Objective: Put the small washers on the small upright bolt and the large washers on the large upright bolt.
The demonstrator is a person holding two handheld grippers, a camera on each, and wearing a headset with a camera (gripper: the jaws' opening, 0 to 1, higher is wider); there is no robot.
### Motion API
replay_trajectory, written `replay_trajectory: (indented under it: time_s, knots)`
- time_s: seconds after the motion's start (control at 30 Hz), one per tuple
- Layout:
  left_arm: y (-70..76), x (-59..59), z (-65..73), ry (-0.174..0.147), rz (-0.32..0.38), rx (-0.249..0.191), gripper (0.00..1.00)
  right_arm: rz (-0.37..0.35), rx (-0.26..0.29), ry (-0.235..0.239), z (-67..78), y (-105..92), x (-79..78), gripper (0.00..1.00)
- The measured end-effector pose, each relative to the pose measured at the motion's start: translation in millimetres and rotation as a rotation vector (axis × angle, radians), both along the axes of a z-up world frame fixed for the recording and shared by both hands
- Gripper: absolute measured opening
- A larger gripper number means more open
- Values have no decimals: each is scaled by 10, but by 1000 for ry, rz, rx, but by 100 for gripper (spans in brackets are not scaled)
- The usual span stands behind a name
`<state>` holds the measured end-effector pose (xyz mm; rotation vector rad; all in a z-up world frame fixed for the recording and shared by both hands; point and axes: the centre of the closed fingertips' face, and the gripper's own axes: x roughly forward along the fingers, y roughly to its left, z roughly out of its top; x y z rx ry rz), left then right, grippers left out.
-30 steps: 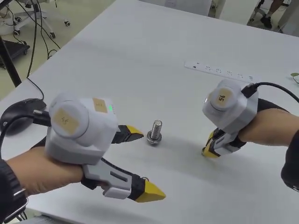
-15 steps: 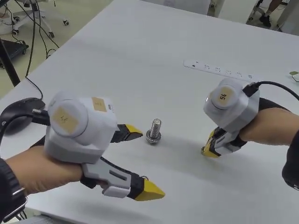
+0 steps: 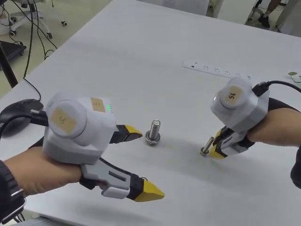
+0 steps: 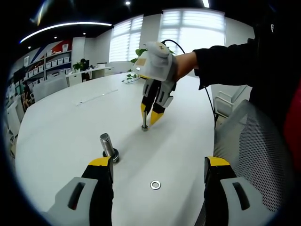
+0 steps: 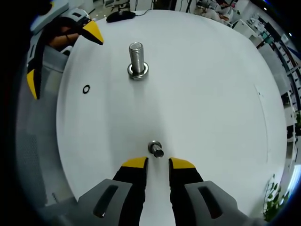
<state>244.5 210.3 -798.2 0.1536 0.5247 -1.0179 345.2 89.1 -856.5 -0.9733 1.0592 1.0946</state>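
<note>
1. The large upright bolt was seen standing on the white table, thread upward, with a large washer ringed round its foot.
2. The small upright bolt was found well to the right of the large bolt in the head view, also standing on the table.
3. A single small washer was seen lying flat on the table, near the large bolt on the person's side and threaded on neither bolt.
4. The right gripper was held far to the right of the large bolt. Its jaws were parted by only a narrow gap and nothing was pinched between them. The small bolt stood just ahead of the yellow tips; whether a tip touched it could not be told.
5. The left gripper was held to the left of the large bolt with its jaws spread wide and nothing grasped. One yellow tip lay just beside the bolt, apart from it.
6. A white power strip was laid on the table well beyond the large bolt.
</note>
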Motion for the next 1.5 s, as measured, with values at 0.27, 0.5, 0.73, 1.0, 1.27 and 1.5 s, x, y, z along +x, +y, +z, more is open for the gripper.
replay_trajectory:
  time_s: [0.27,0.5,0.73,1.0,1.27,1.5]
  knots:
    - [-5,8,0,-1,-2,0,79,-8,-1,-2,41,-60,-54,20]
    - [-7,6,3,-2,-2,-1,79,-4,-8,1,47,-96,-144,21]
    - [-10,8,1,-2,-4,-2,79,-2,-8,12,41,-100,-247,21]
    - [-18,3,6,-4,-7,-1,79,17,-4,30,-2,-36,-377,21]
    - [-20,-11,19,-6,-8,-1,79,67,16,46,21,180,-540,21]
    - [-10,-13,21,-8,-8,0,79,125,28,60,13,405,-677,21]
